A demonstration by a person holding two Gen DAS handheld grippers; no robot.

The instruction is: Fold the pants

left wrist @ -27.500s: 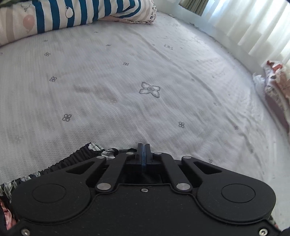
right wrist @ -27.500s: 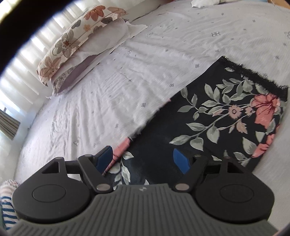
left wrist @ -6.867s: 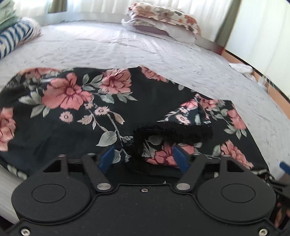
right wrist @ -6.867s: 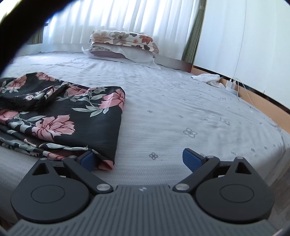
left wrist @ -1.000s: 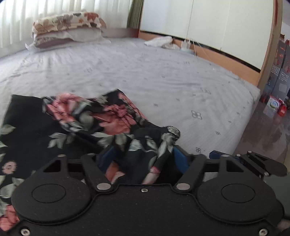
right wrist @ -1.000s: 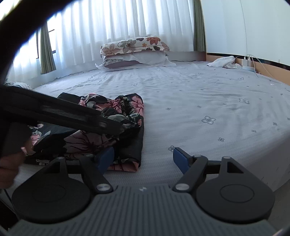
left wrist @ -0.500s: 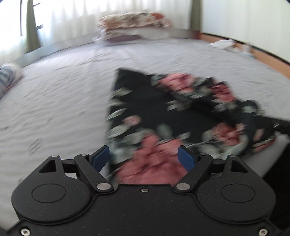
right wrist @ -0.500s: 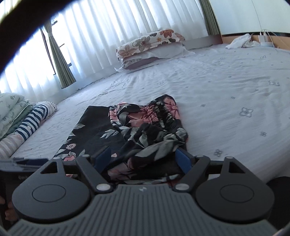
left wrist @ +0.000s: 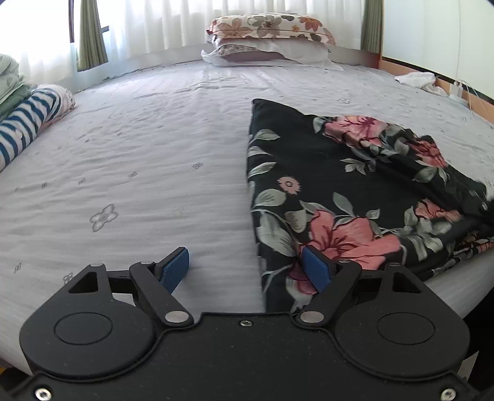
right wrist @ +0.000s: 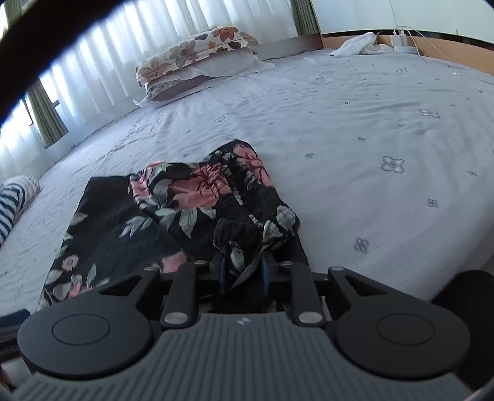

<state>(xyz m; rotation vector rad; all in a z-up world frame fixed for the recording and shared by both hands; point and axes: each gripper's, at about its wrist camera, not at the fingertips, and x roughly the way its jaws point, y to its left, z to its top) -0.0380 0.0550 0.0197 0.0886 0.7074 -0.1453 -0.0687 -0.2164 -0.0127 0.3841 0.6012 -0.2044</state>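
Now one pants [right wrist: 173,212]; right hand-held gripper [right wrist: 242,276] just closed, pinching bunched fabric; left hand-held gripper [left wrist: 247,268] spread.

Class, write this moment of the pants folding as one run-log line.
right gripper: jaws just closed, shut on bunched edge of floral pants | left gripper: jaws open, straddling pants' left edge, gripping nothing | bed: pants partly folded

A bed [left wrist: 154,148] covered by a pale sheet with small flower motifs is seen. Stacked floral pillows [left wrist: 268,26] are set at its far end before white curtains [left wrist: 160,21]. A striped bolster [left wrist: 27,117] is noted at the left edge; white cloth [right wrist: 358,43] lies far right.
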